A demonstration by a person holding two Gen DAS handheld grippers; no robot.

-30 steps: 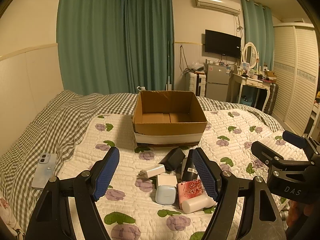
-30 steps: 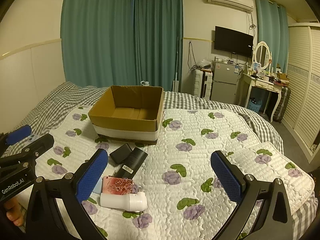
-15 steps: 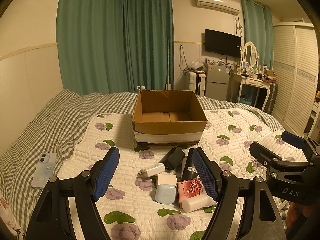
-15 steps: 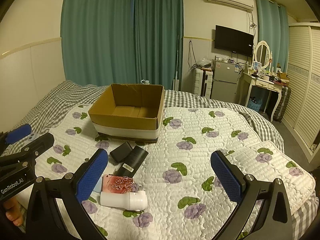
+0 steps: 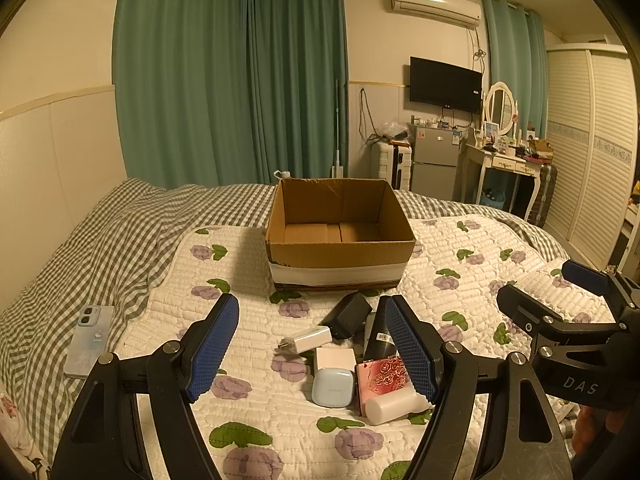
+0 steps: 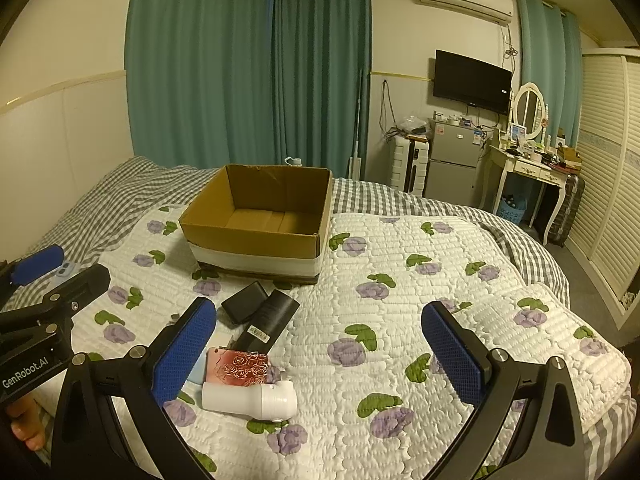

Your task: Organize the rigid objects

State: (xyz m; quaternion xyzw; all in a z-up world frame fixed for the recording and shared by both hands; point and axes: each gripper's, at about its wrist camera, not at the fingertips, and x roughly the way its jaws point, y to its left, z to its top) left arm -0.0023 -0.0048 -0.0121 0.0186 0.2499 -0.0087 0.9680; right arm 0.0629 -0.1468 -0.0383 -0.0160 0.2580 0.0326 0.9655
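- Phone [image 5: 89,340], pale blue, lower left of the left wrist view, lying flat on the gingham sheet; in the right wrist view only a sliver shows behind the left gripper's arm.
- Left gripper [image 5: 312,348]: blue pads spread wide, nothing between them, held above the quilt [image 5: 256,408]. Its right finger [image 5: 408,348] covers part of the pile.
- Cluster of small rigid items, lower centre of the left wrist view, all lying on the quilt in front of the box: white charger [image 5: 306,340], black adapter [image 5: 347,314], white cube [image 5: 335,359], pale blue case [image 5: 333,387], pink rose-patterned case [image 5: 382,376], white bottle [image 5: 394,402] on its side.
- Black cylinder [image 6: 272,320] with a label: mostly hidden in the left wrist view, plain in the right wrist view, touching the black adapter.
- Cardboard box [image 5: 340,256], centre frame, open-topped, white band round its base; the visible part of its floor is bare.
- Right gripper [image 6: 320,348]: pads well apart, empty, over bare quilt to the right of the pile. Its left finger [image 6: 184,352] hides the blue case and white cube.
- Upper right, background: TV [image 6: 472,80], small fridge [image 6: 454,160], dressing table [image 6: 532,168] with clutter too small to read.
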